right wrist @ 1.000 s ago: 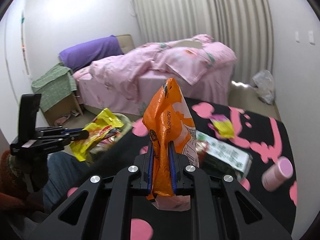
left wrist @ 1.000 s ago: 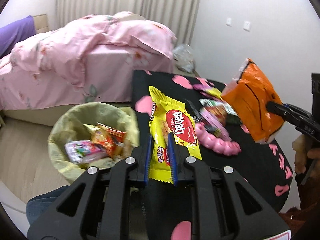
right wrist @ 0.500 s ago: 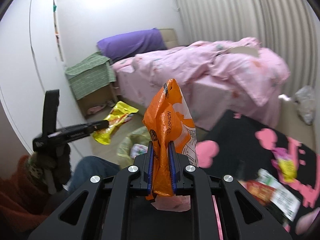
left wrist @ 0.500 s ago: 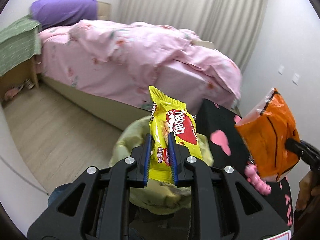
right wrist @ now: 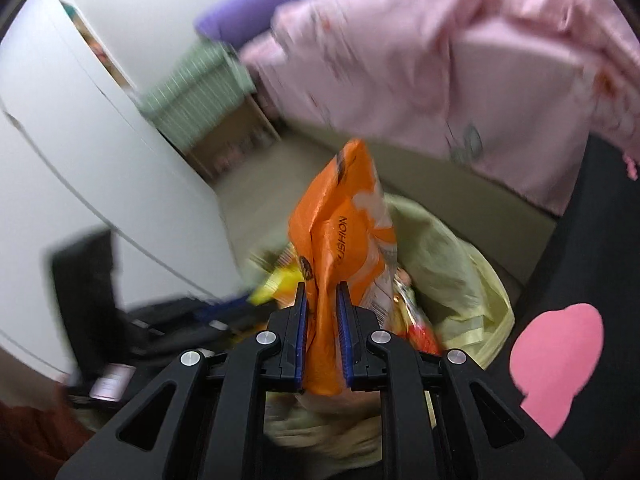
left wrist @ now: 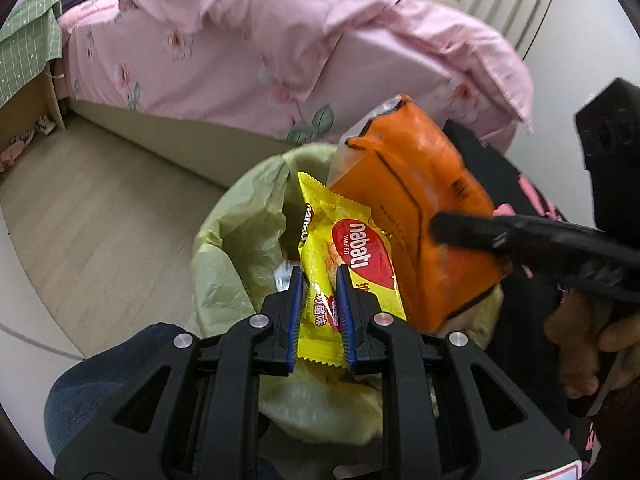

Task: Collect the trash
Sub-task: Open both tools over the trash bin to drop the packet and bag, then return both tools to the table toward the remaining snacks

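At the far left of the left wrist view a green checked cloth [left wrist: 24,46] drapes over a wooden stand, and pale wood floor [left wrist: 92,216] runs from it to a bed under a pink floral quilt [left wrist: 248,40] that fills the top of the picture. Below the bed's edge stands a bin lined with a yellow-green bag [left wrist: 236,240], its mouth open upward. The left gripper [left wrist: 319,312] points down over that mouth, its blue-padded fingers [left wrist: 295,320] clamped on the lower end of a yellow wafer packet [left wrist: 344,264] with a red oval label; the packet stands up between the pads, over the inside of the bin. Just right of it, and overlapping its upper corner, hangs an orange snack bag [left wrist: 412,216], also over the bin opening, pinched near its lower right by the black tip of the right gripper [left wrist: 460,230], which reaches in from the right edge with part of a hand [left wrist: 584,340] behind it. In the right wrist view, which is blurred, a white wall fills the left side and the left gripper shows only as a dark smear low on that side. In the middle the right gripper's fingers [right wrist: 302,332] are pressed together on the crumpled orange bag, which rises between them above the lined bin. Wrappers already lie in the bin. At the far right sits a black desk [right wrist: 576,264] with pink shapes, close beside the bin.
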The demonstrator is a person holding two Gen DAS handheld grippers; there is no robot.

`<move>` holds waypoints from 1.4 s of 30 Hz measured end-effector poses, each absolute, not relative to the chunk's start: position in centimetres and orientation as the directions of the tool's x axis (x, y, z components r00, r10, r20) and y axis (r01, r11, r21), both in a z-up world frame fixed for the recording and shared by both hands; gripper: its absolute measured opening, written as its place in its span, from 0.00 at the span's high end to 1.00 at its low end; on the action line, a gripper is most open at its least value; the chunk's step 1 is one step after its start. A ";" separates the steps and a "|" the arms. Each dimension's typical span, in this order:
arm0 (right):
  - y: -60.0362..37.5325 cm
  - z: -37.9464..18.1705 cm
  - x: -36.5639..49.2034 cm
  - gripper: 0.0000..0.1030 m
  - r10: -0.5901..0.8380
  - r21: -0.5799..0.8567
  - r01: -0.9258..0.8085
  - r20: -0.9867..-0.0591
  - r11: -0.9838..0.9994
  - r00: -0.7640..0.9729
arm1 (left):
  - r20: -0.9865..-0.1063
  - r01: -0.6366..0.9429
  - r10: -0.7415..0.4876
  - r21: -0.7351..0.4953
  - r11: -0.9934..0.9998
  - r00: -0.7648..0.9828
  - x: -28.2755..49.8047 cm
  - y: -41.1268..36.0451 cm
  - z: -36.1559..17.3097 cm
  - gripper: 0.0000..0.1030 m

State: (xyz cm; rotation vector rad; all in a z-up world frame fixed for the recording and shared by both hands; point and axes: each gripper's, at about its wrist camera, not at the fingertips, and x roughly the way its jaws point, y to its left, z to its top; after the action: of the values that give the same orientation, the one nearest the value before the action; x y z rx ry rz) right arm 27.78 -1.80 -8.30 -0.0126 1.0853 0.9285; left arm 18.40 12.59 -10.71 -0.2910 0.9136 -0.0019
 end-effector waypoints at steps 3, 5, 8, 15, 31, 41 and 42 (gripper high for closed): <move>-1.2 -10.2 28.8 0.86 0.572 0.370 -0.653 -0.812 0.661 0.119 | -0.799 -0.120 -0.119 -0.232 0.965 0.590 18.9 12.4 -11.8 0.84; -1.3 -10.6 29.1 0.86 0.558 0.362 -0.658 -0.823 0.660 0.107 | -0.810 -0.111 -0.112 -0.213 0.971 0.575 18.9 12.0 -12.3 0.84; -1.5 -10.8 29.0 0.86 0.554 0.359 -0.674 -0.828 0.646 0.090 | -0.813 -0.100 -0.091 -0.180 0.979 0.575 19.1 11.4 -12.5 0.84; -1.3 -11.1 27.9 0.86 0.533 0.308 -0.723 -0.841 0.618 0.097 | -0.809 -0.095 -0.107 -0.197 0.976 0.577 18.9 11.5 -12.3 0.84; -3.1 -8.5 25.0 0.55 0.599 0.285 -0.753 -0.781 0.593 0.176 | -0.692 -0.239 -0.069 -0.338 0.910 0.718 16.3 15.9 -7.4 0.62; -11.4 -3.3 21.4 0.48 0.621 0.248 -0.673 -0.678 0.697 0.393 | -0.598 -0.142 -0.081 -0.316 0.938 0.798 14.1 12.7 -2.5 0.58; -12.6 -2.9 20.8 0.47 0.612 0.240 -0.658 -0.670 0.714 0.420 | -0.595 -0.121 -0.095 -0.313 0.942 0.798 14.0 12.0 -2.4 0.58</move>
State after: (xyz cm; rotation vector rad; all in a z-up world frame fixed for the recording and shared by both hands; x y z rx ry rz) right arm 20.83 -12.64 -2.93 -0.0620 0.8119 0.7963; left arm 14.05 11.99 -2.35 -0.3485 0.6494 0.0144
